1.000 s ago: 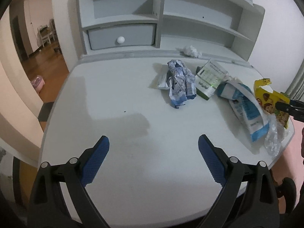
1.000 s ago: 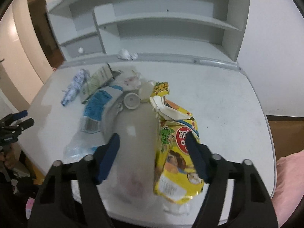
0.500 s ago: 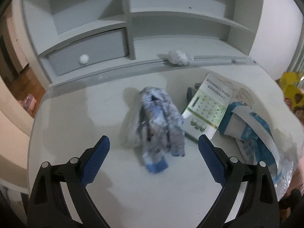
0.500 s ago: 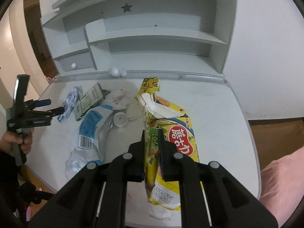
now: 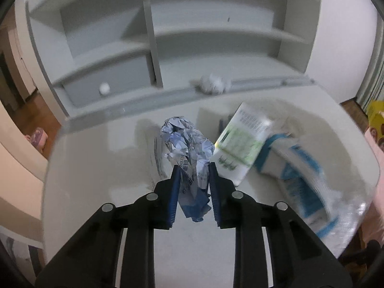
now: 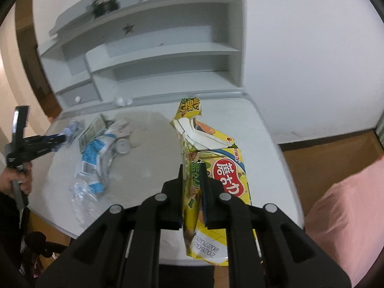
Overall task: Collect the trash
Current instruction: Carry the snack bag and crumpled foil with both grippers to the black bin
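Note:
A crumpled blue-and-white wrapper (image 5: 182,139) lies on the white desk (image 5: 96,180). My left gripper (image 5: 194,168) has its jaws closing, and its blue pads press on the wrapper's near end. In the right wrist view that gripper (image 6: 60,139) reaches in from the left, held by a person's hand (image 6: 16,180). My right gripper (image 6: 192,168) is shut on a torn yellow snack box (image 6: 230,175), which it holds upright above the desk's right side.
A green-and-white carton (image 5: 242,144) and a crushed clear bottle with a blue label (image 5: 297,175) lie right of the wrapper. A white tissue ball (image 5: 212,85) sits on the shelf ledge. A round lid (image 6: 123,146) lies mid-desk. A pink cushion (image 6: 348,216) is at right.
My left gripper moved forward over the desk to the crumpled wrapper and closed on it. My right gripper closed on the yellow box and raised it off the desk.

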### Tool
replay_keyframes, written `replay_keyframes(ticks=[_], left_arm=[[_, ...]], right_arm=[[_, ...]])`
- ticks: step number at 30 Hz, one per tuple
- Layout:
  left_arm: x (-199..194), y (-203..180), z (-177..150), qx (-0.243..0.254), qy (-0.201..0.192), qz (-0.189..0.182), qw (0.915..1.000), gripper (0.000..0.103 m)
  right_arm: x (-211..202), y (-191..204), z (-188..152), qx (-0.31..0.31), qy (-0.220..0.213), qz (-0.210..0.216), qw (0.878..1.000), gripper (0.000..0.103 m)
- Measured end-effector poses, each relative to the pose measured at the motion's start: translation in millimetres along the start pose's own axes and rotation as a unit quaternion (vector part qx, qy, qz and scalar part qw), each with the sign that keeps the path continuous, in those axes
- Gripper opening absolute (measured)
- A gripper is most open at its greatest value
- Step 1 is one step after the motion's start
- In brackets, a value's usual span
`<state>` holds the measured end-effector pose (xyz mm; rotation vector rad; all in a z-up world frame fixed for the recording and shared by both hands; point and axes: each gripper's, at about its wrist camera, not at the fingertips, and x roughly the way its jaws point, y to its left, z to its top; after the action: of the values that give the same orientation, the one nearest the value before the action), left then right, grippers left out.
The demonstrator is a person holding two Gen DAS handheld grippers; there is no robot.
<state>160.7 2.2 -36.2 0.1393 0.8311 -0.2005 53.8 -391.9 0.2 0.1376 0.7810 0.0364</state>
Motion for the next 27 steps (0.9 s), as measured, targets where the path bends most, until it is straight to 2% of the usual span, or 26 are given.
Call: replay_keyframes(ticks=[3, 6, 9, 12, 13, 15, 18, 20, 22, 24, 25, 27], left_arm=[[-23.1, -13.0, 8.8, 0.001, -0.023, -0.012, 0.9997, 0.023], [-45.5, -50.5, 19.2, 0.018, -0.044, -0.049, 0.9976, 0.023], [-61.1, -112.8, 24.1, 0.055, -0.056, -0.104, 0.9914, 0.023], [-72.4, -189.8, 20.4, 0.1, -0.059, -0.172, 0.9782, 0.023], [-76.3, -227.1, 16.7, 0.121, -0.057, -0.205, 0.9696, 0.023], [-81.0, -274.1, 6.8, 0.149, -0.052, -0.242, 0.9573, 0.023], [-82.9, -370.6, -21.9, 0.208, -0.031, -0.317, 0.9246, 0.023], [-75.1, -417.8, -41.7, 0.235, -0.01, -0.346, 0.9082, 0.023], [-57.4, -465.3, -66.5, 0.261, 0.016, -0.361, 0.8952, 0.023], [-35.4, -503.7, -92.5, 0.286, 0.041, -0.361, 0.8867, 0.023], [-20.4, -522.3, -107.4, 0.298, 0.061, -0.367, 0.8789, 0.023], [9.2, -548.1, -130.0, 0.309, 0.105, -0.369, 0.8701, 0.023]], right_arm=[[-17.5, -37.6, -12.7, 0.036, -0.01, -0.015, 0.999, 0.012], [-37.5, -84.7, -36.4, 0.08, -0.016, -0.044, 0.996, 0.012], [-53.6, -134.9, -71.5, 0.13, -0.011, -0.077, 0.988, 0.012], [-65.0, -182.0, -121.4, 0.183, 0.006, -0.11, 0.977, 0.012], [-67.2, -192.7, -135.5, 0.197, 0.011, -0.116, 0.973, 0.012], [-72.0, -212.7, -165.6, 0.225, 0.022, -0.127, 0.966, 0.012], [-75.5, -241.9, -210.7, 0.268, 0.038, -0.138, 0.953, 0.012], [-75.4, -259.6, -240.1, 0.296, 0.05, -0.142, 0.943, 0.012], [-69.9, -273.1, -266.2, 0.317, 0.064, -0.143, 0.935, 0.012], [-62.8, -285.5, -289.0, 0.335, 0.078, -0.142, 0.928, 0.012], [-57.5, -291.7, -303.2, 0.348, 0.086, -0.14, 0.923, 0.012], [-44.9, -299.9, -326.6, 0.369, 0.104, -0.137, 0.913, 0.012]])
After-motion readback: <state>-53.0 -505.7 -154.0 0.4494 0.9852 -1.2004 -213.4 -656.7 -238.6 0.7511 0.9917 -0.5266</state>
